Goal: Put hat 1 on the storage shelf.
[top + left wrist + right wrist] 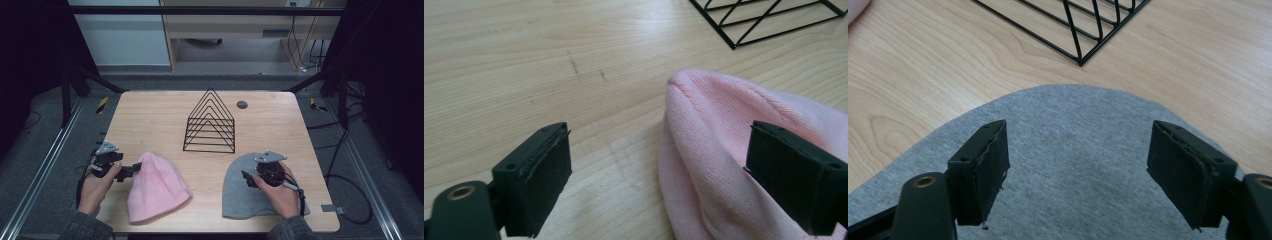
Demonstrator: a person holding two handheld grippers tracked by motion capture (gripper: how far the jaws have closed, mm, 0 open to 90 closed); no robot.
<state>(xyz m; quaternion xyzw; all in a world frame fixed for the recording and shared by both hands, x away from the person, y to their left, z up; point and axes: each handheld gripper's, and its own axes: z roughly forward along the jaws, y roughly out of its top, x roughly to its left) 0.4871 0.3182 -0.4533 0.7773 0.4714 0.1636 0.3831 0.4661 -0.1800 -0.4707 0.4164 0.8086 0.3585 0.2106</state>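
Note:
A pink knit hat (157, 187) lies flat at the front left of the wooden table (150, 120). My left gripper (131, 171) is open at the hat's left edge. In the left gripper view the gripper (659, 175) has one jaw over bare wood and the other over the pink hat (734, 145). A grey hat (242, 197) lies flat at the front right. My right gripper (248, 179) hovers open over it. In the right gripper view the gripper (1078, 175) has both jaws above the grey hat (1073, 125), with nothing between them.
A black wire rack (210, 122) of triangular dividers stands mid-table behind both hats; the rack (769, 20) and the rack (1068, 25) show in the two gripper views. A round dark grommet (242, 104) sits near the far edge. Bare wood lies between the hats.

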